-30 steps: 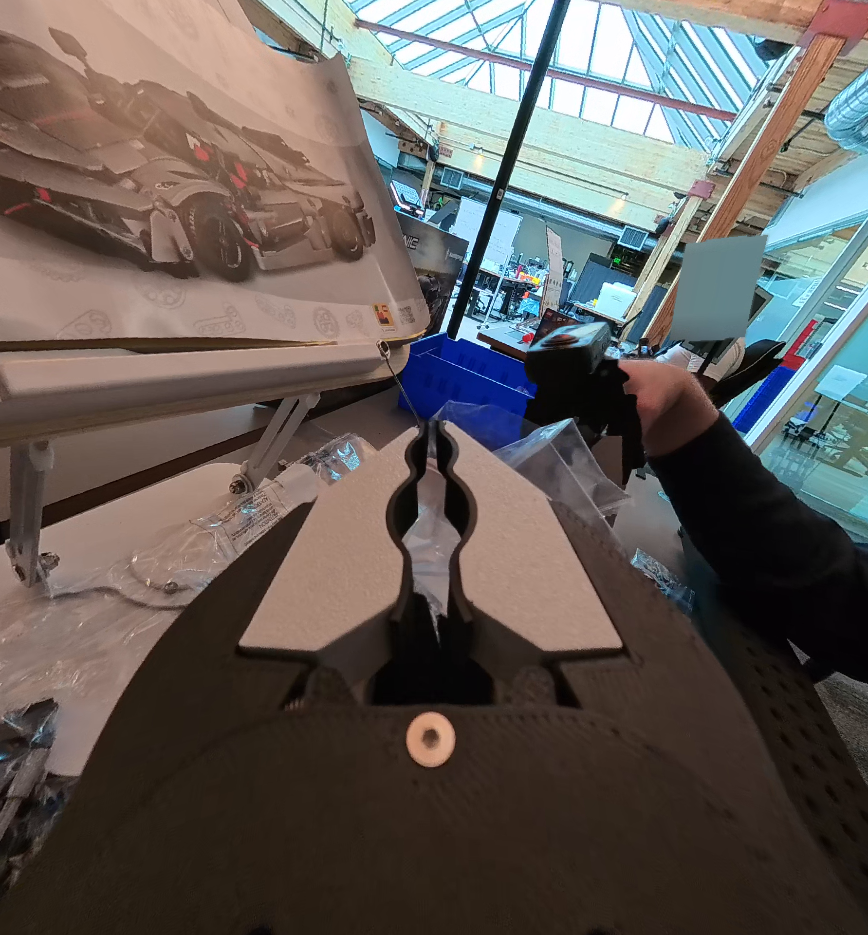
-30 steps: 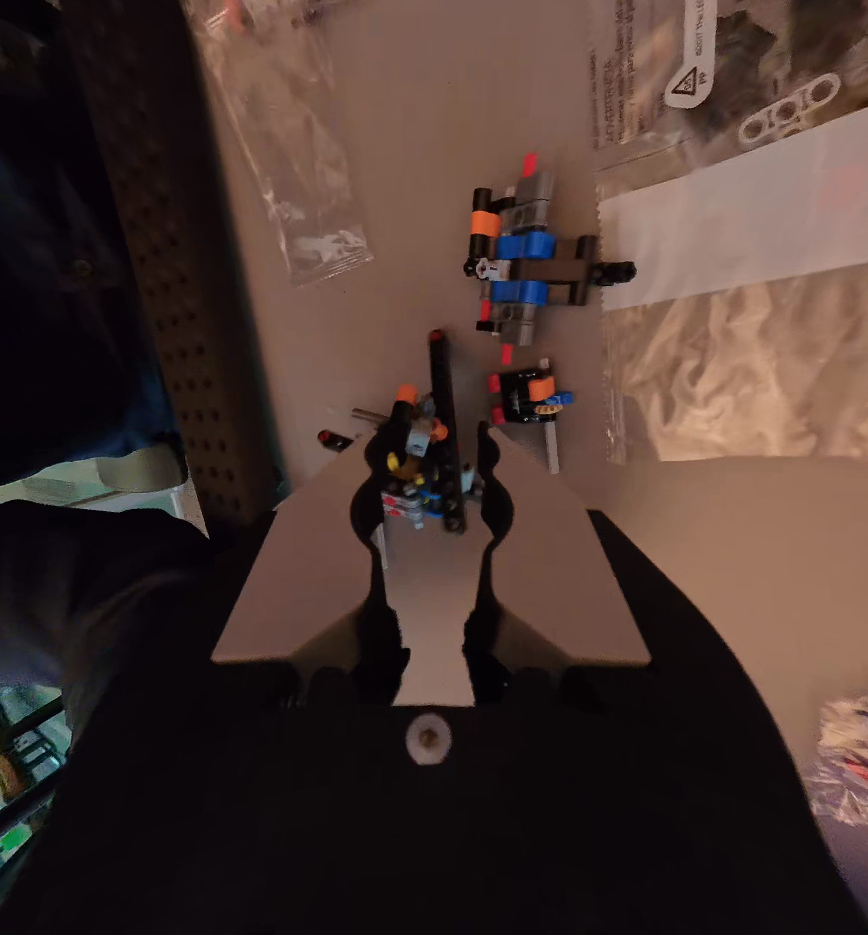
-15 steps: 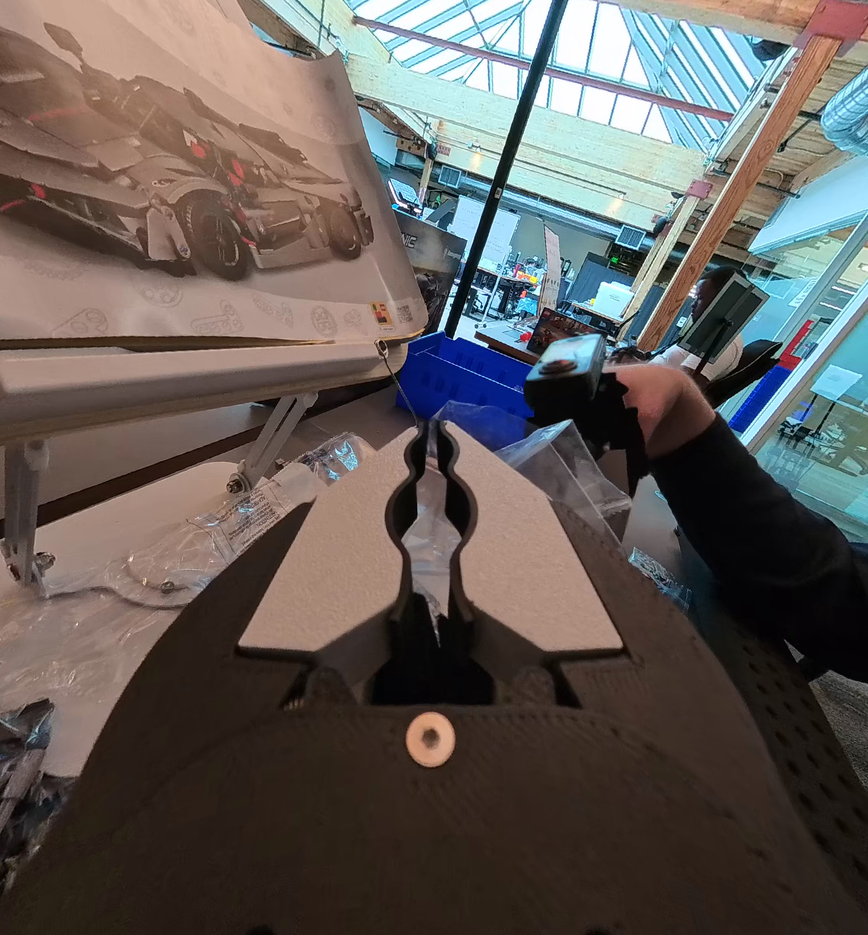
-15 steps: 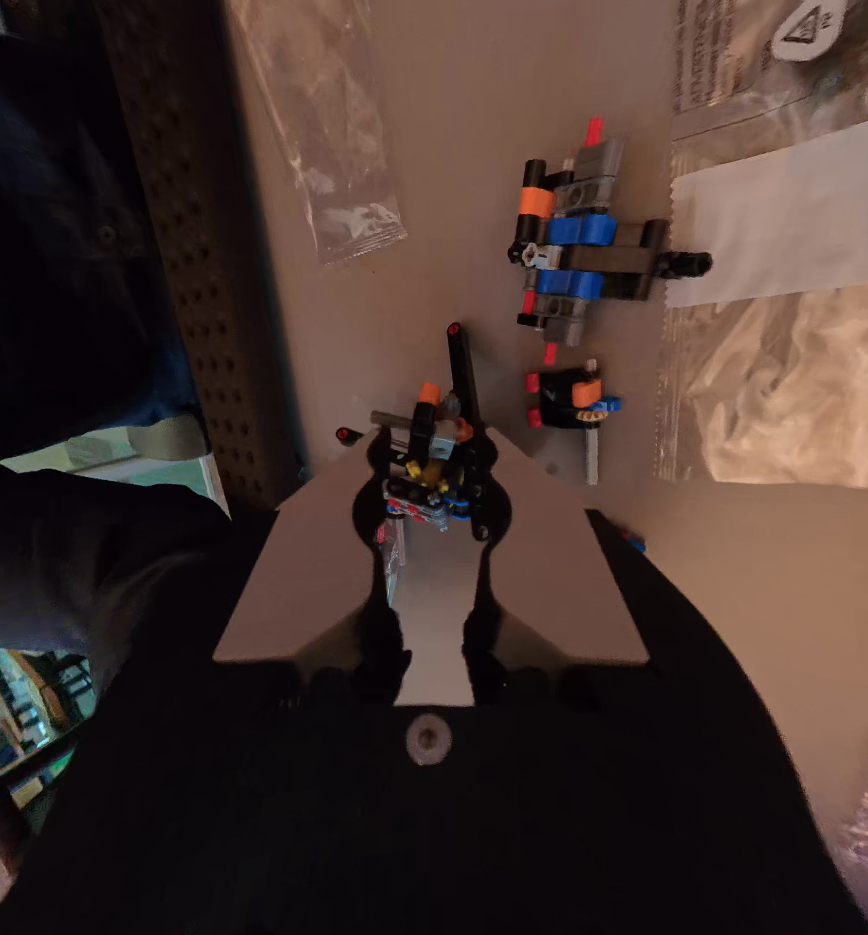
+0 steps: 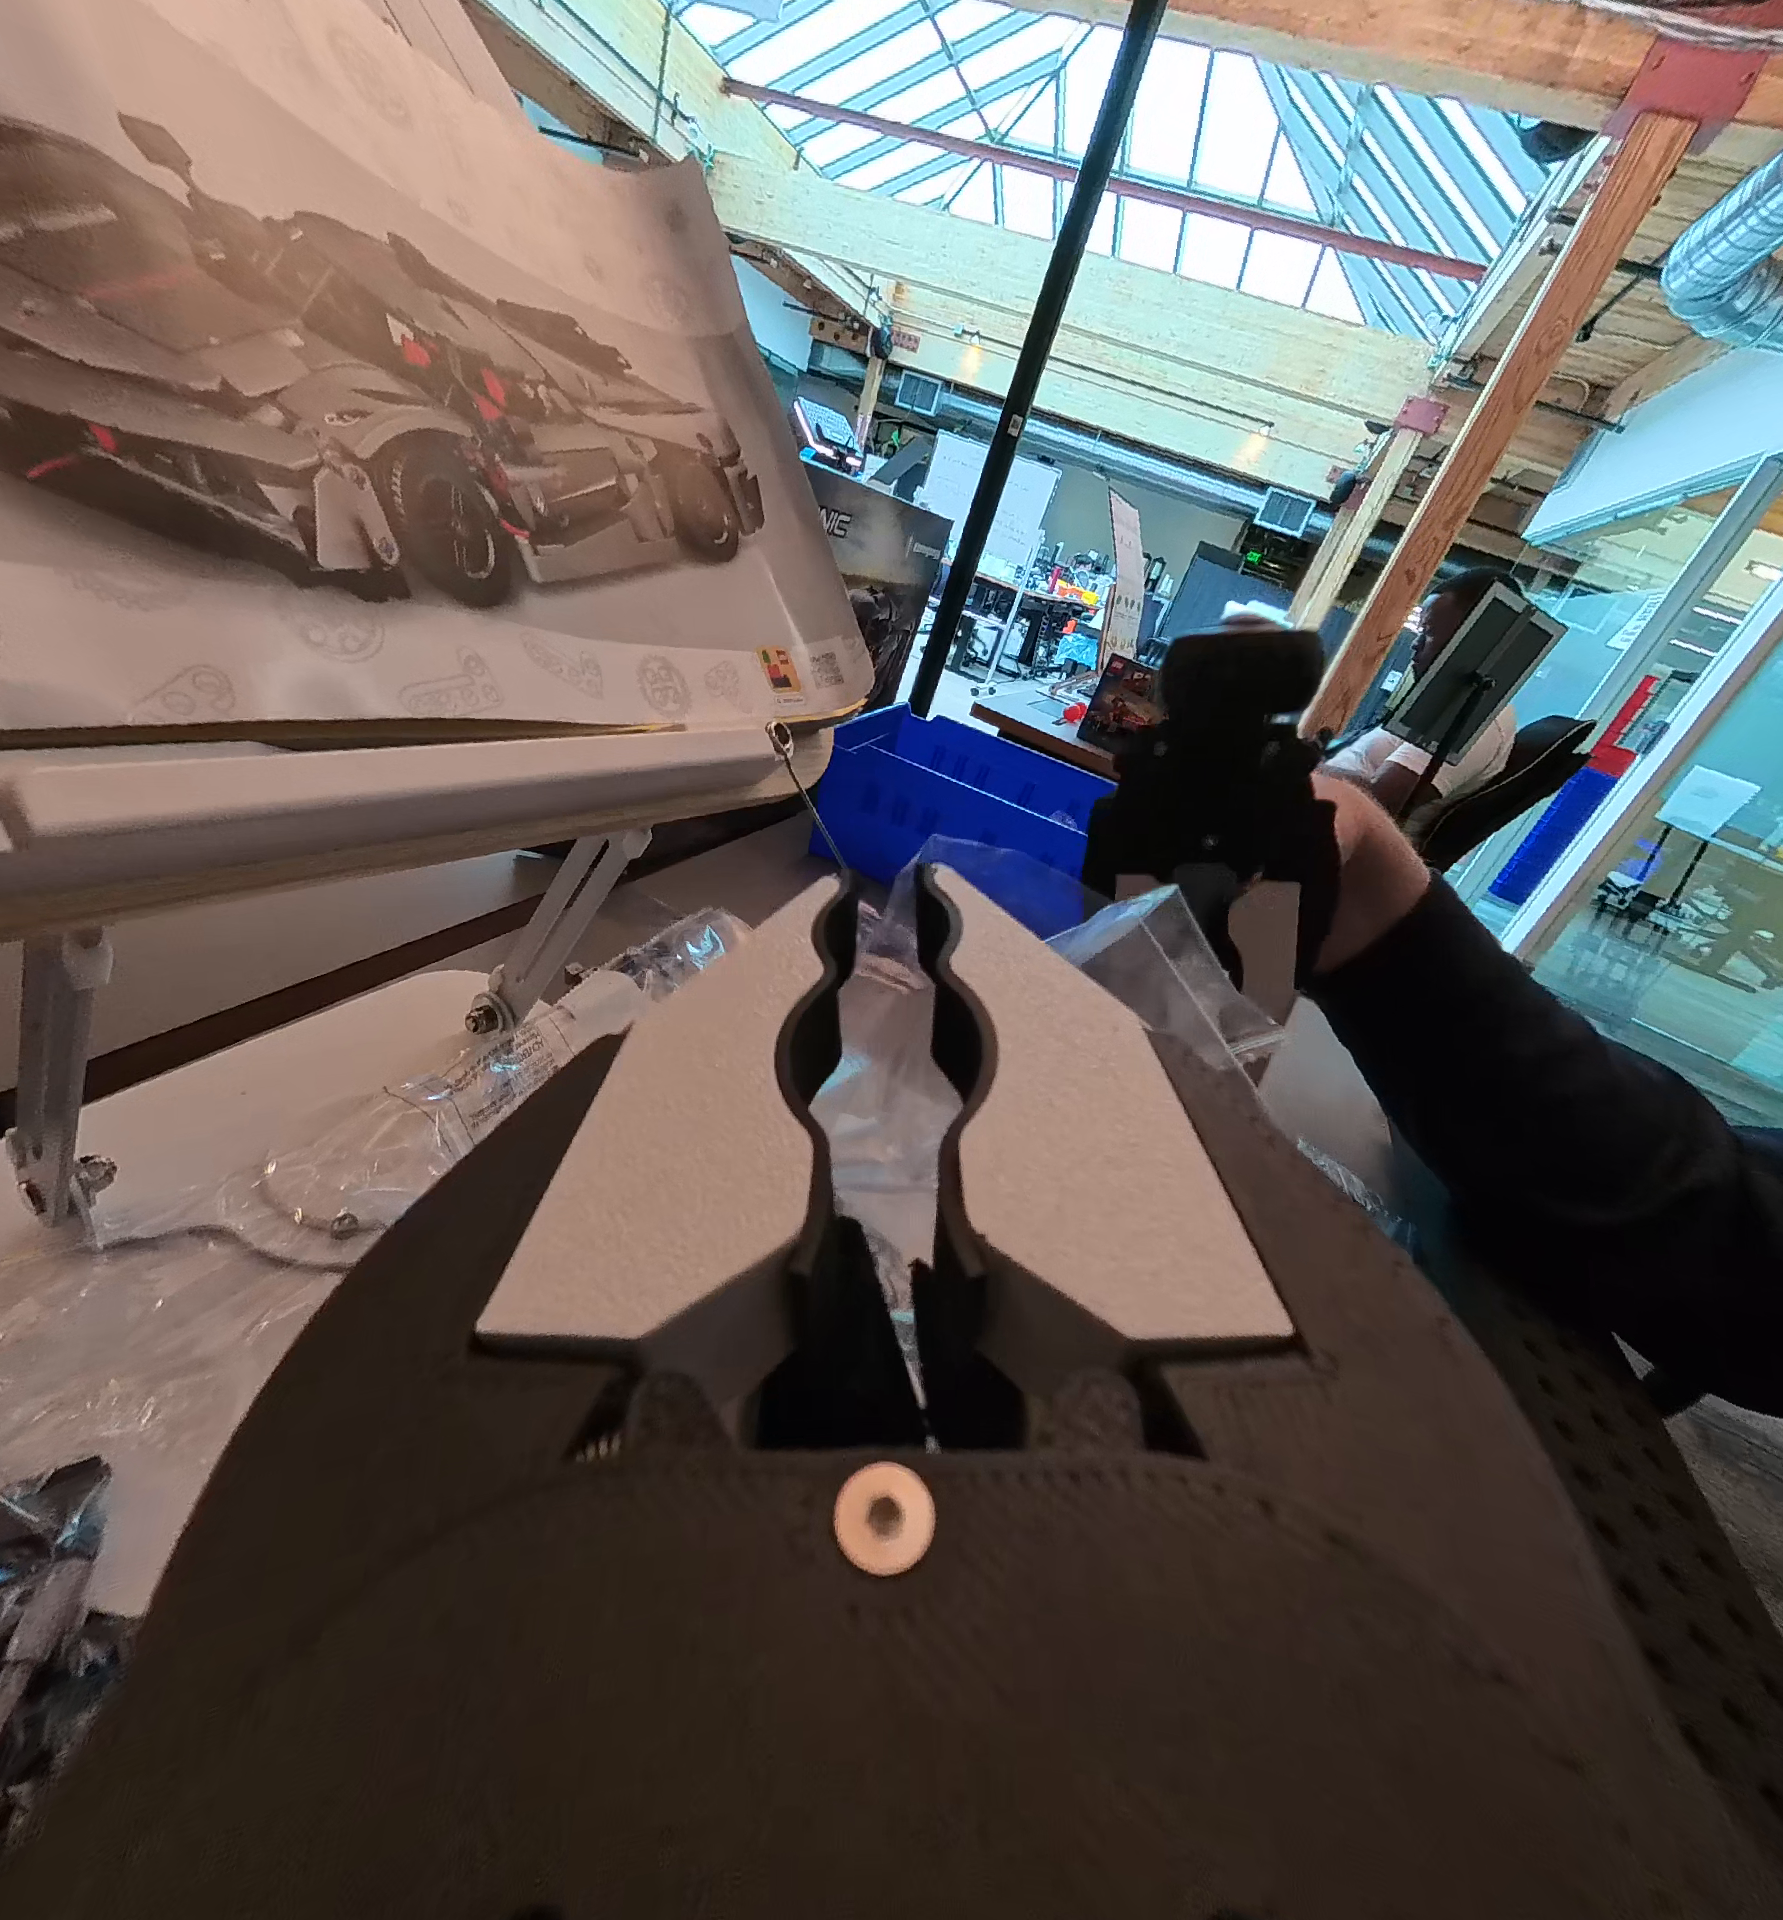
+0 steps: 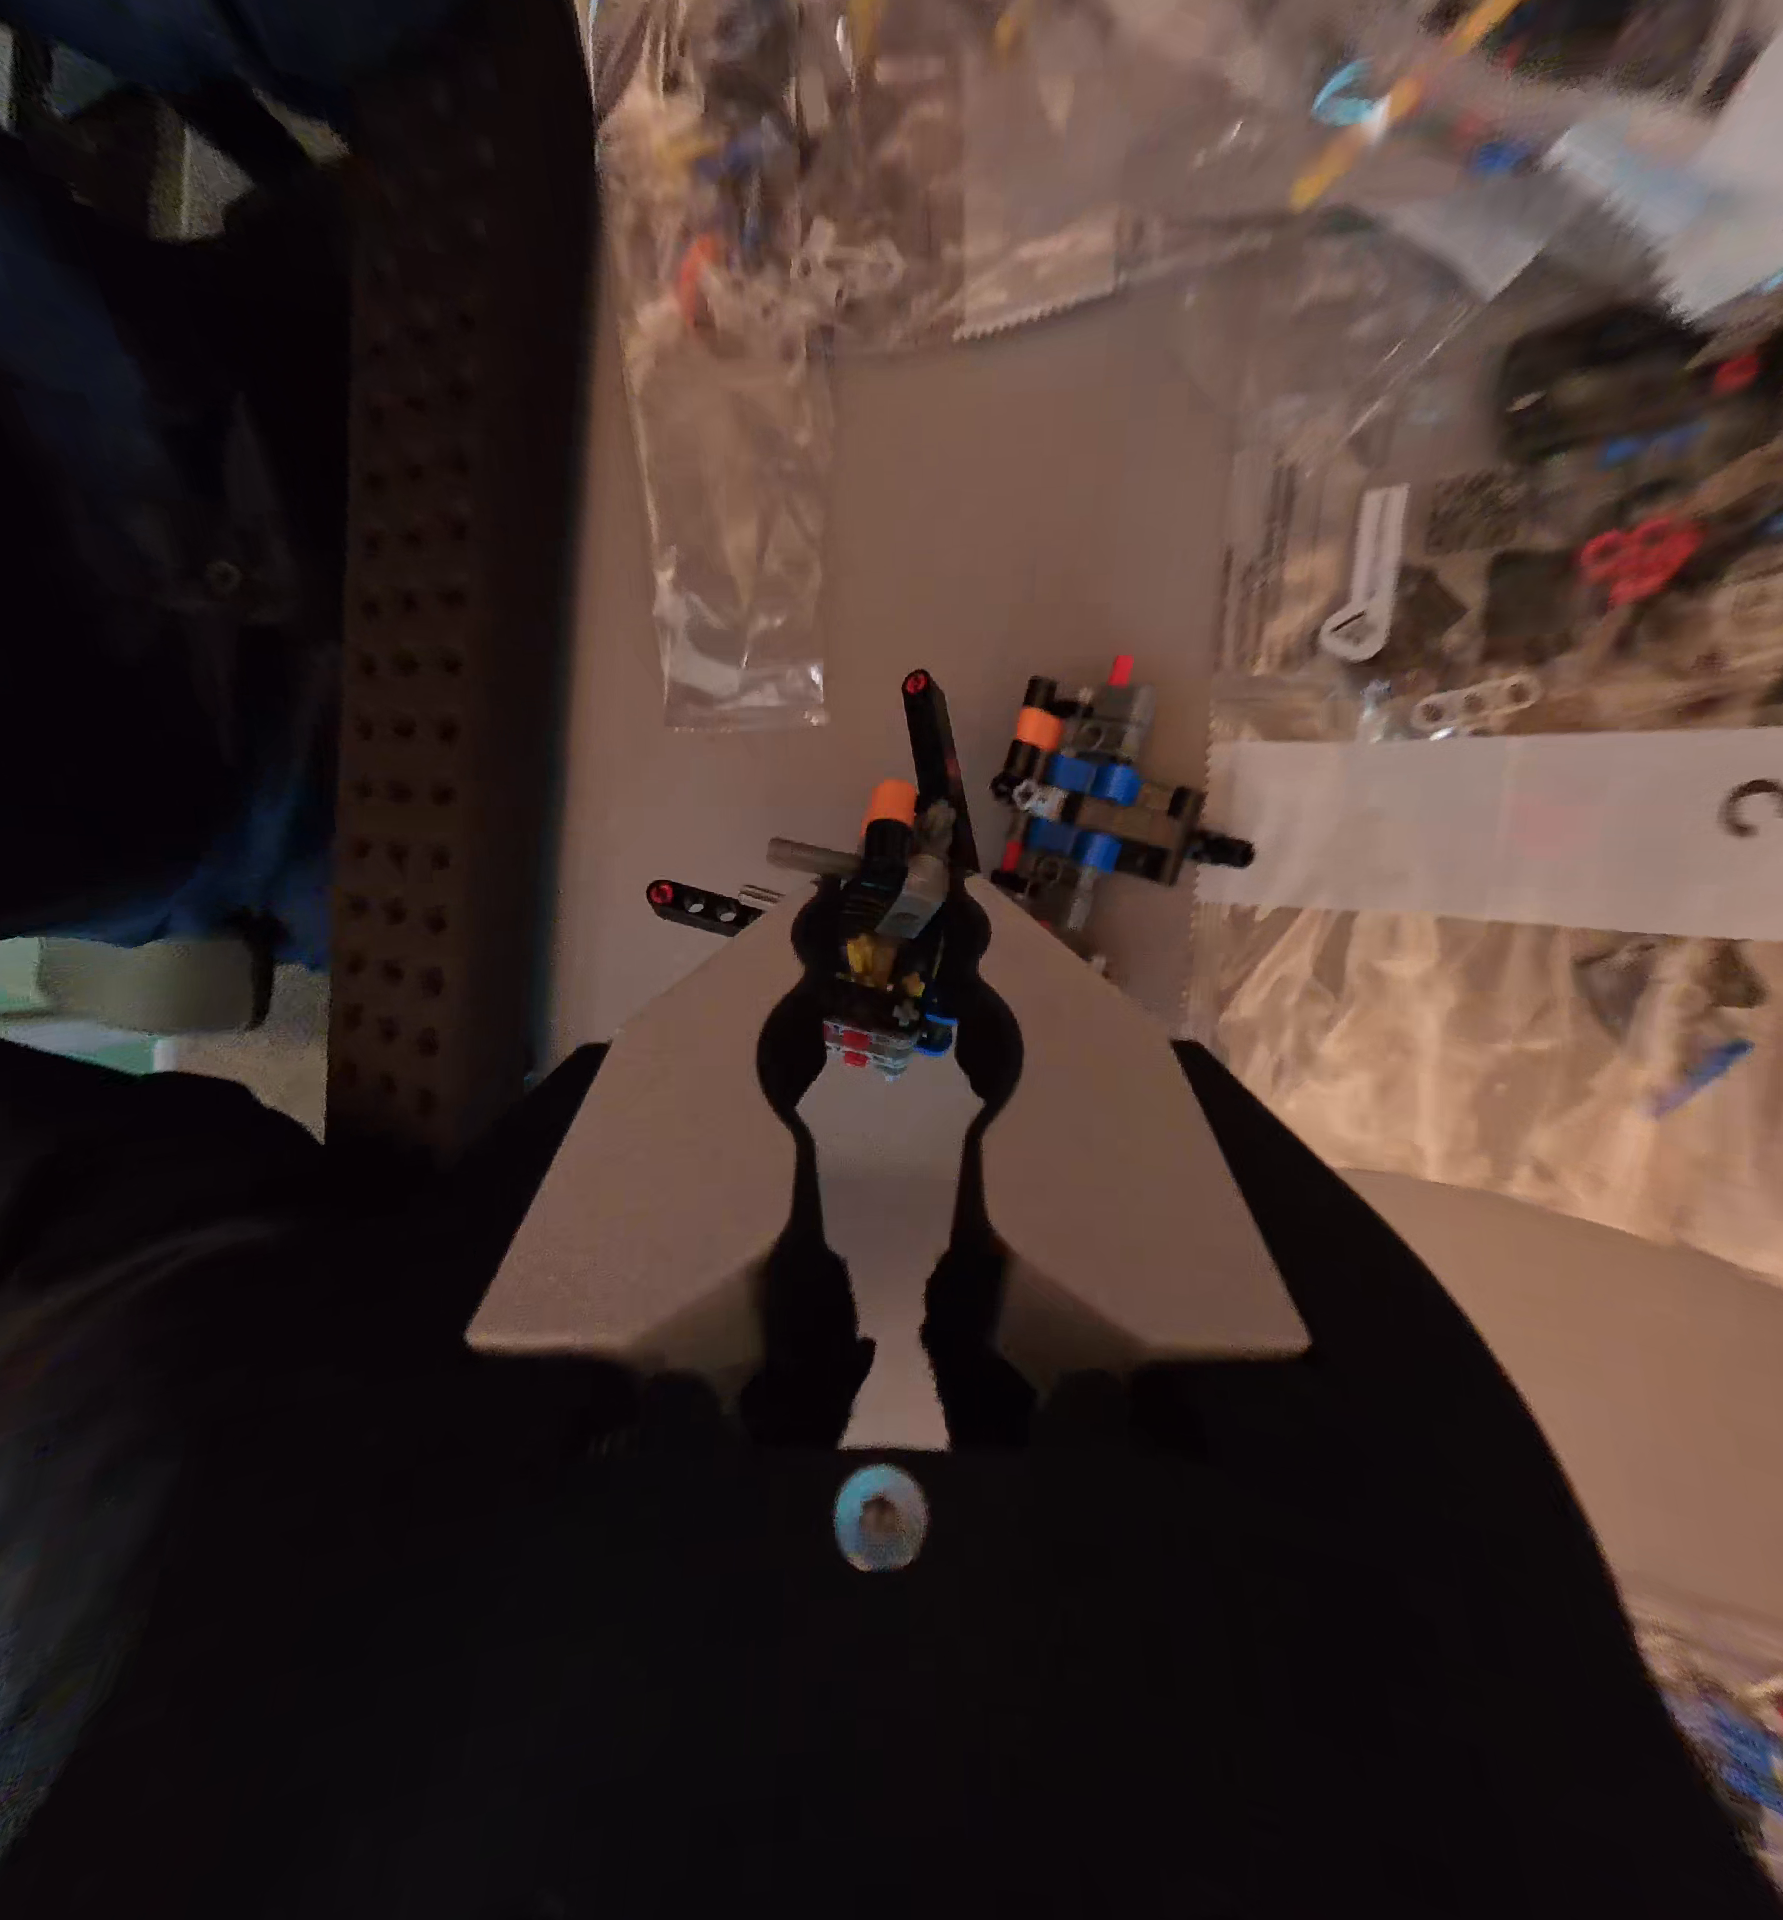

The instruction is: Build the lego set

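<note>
My right gripper (image 6: 889, 906) points down at the table and is shut on a small lego assembly (image 6: 897, 894) of black, grey, orange and yellow parts. A black beam (image 6: 934, 758) sticks out past the fingertips. A blue, black and grey assembly (image 6: 1095, 821) lies on the table just right of the fingertips. My left gripper (image 5: 887, 888) is held above the table and is shut on a clear plastic bag (image 5: 882, 1081), which runs up between the fingers.
An instruction booklet (image 5: 347, 468) rests on a white stand (image 5: 347, 805) at the left, with a blue bin (image 5: 954, 810) behind. Bags of parts (image 6: 1593, 499) crowd the right. An empty clear bag (image 6: 736, 540) and a short black beam (image 6: 702, 906) lie left, by a perforated dark panel (image 6: 430, 675). About 20 centimeters separates my left fingertips from my right.
The right wrist view has tilted forward, so more bags of parts show at the top. The small assembly stays between the right fingers. The left gripper has hardly moved.
</note>
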`<action>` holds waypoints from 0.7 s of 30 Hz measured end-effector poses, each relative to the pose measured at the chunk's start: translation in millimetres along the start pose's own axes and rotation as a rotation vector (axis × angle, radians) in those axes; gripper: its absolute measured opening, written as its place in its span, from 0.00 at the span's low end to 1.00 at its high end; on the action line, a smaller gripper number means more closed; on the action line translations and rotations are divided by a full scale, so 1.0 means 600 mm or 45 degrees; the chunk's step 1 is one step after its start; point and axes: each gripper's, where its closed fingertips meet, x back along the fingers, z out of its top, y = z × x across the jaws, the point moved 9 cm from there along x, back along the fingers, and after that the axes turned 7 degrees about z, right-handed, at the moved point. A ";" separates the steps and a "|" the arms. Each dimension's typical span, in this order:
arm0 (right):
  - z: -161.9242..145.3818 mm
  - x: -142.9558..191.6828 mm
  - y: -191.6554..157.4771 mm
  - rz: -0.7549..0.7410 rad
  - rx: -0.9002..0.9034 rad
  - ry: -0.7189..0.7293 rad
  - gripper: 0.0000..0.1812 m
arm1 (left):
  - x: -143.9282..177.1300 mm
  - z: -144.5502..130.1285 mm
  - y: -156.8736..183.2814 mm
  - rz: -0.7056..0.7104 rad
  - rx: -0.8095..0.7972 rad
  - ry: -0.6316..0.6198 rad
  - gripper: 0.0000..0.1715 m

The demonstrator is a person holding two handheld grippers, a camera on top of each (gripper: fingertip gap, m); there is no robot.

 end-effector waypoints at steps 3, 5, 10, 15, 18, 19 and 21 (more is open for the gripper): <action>0.002 0.021 -0.007 -0.017 0.059 0.106 0.09 | 0.003 0.008 0.009 -0.009 -0.034 0.044 0.08; 0.002 0.032 -0.010 -0.042 0.081 0.150 0.09 | 0.005 0.018 0.024 -0.025 -0.085 0.083 0.09; -0.003 0.043 -0.010 -0.068 0.087 0.185 0.09 | 0.010 0.038 0.062 -0.098 -0.202 0.148 0.12; 0.009 0.046 -0.016 -0.081 0.142 0.223 0.09 | 0.000 0.032 0.092 -0.232 -0.276 0.104 0.14; 0.023 0.047 -0.021 -0.094 0.184 0.250 0.09 | -0.015 0.018 0.109 -0.294 -0.324 0.019 0.15; 0.026 0.046 -0.025 -0.084 0.203 0.253 0.09 | -0.021 0.012 0.115 -0.314 -0.346 -0.026 0.15; 0.031 0.046 -0.033 -0.074 0.245 0.263 0.09 | -0.034 -0.003 0.129 -0.346 -0.405 -0.116 0.17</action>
